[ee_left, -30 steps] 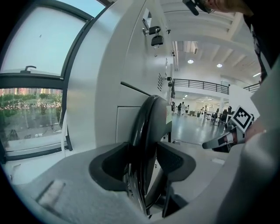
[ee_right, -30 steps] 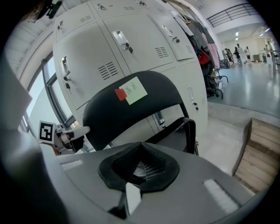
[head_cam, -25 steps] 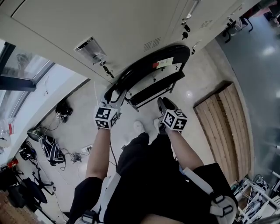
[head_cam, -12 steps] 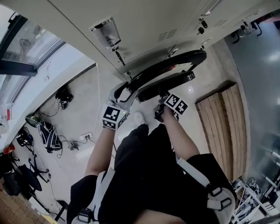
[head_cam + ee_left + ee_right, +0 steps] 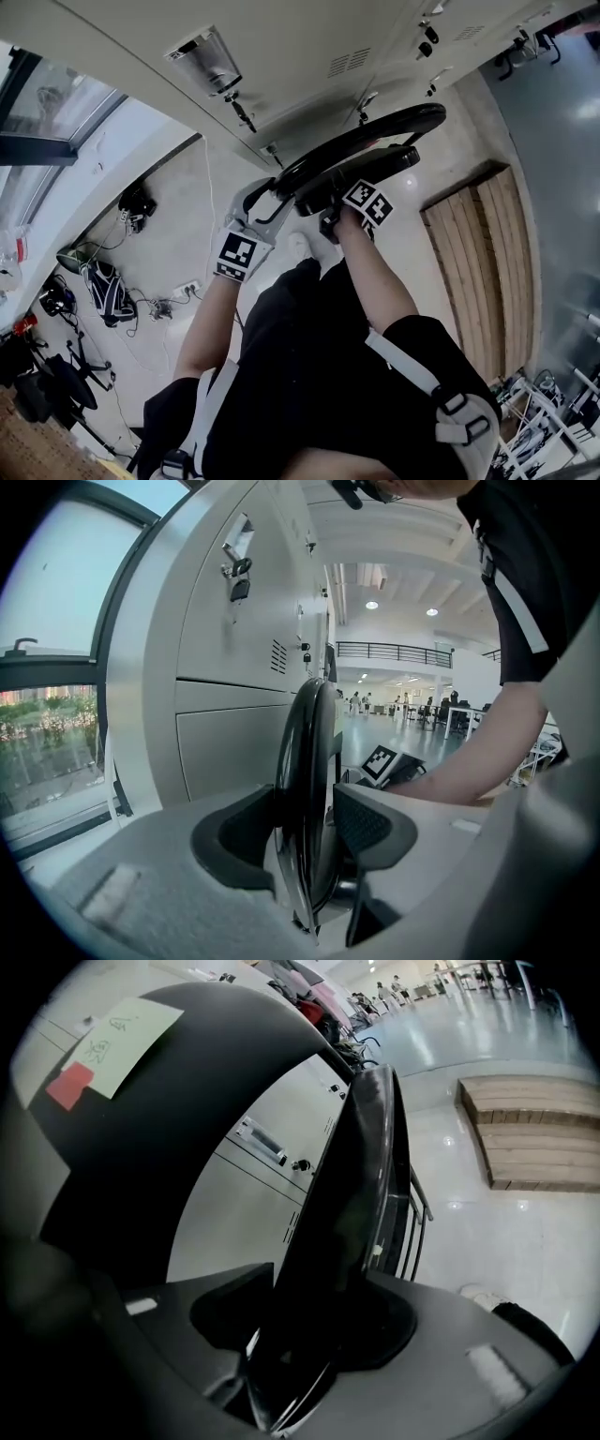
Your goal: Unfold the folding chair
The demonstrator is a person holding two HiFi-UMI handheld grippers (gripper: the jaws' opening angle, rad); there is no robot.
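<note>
While the black folding chair [image 5: 370,136] is held up in front of the grey lockers [image 5: 281,47] | left gripper [image 5: 314,832]: jaws just eased inward, clamped on the backrest rim [image 5: 302,752] | right gripper [image 5: 314,1321]: jaws just closing, pads pressed on the seat panel [image 5: 352,1194] between them | seat angled slightly off the backrest

Bright daylight enters by the window [image 5: 66,108], the glossy floor [image 5: 506,1222] glares, and fisheye edges bend and darken.

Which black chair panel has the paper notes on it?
The backrest, the larger upper panel, with a pale note and red tag; the seat shows none.
</note>
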